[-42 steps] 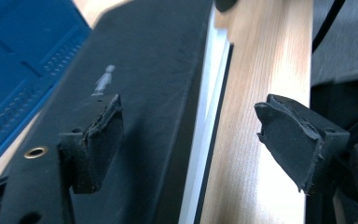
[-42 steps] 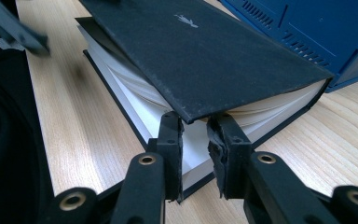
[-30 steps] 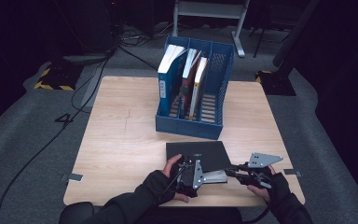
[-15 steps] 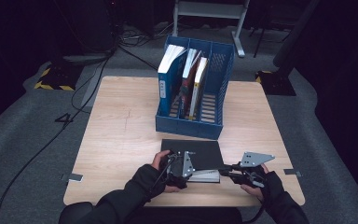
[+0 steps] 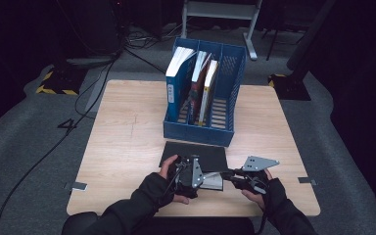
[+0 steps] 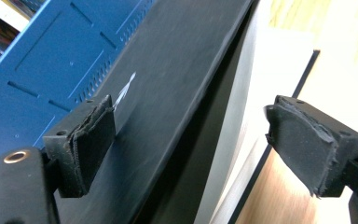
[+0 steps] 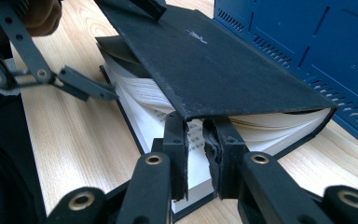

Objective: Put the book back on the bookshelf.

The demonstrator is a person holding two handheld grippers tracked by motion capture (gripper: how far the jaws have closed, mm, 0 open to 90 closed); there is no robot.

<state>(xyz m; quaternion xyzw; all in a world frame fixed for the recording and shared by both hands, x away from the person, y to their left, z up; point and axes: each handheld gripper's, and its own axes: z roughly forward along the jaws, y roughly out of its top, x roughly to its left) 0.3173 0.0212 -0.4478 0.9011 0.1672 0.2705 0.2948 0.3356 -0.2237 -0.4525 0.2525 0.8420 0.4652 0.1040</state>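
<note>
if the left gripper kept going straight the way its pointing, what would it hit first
Most likely the black book's lifted cover: it already lies between the left gripper's spread fingers. Beyond it stands the blue file rack, though depth is hard to judge.

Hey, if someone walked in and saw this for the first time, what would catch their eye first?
Probably the black book at the table's near edge, its cover lifted off the white pages. The right gripper has its jaws nearly together under that cover's edge, and the left gripper stands open around the cover's other side. Behind it, the blue file rack holds three upright books.
</note>
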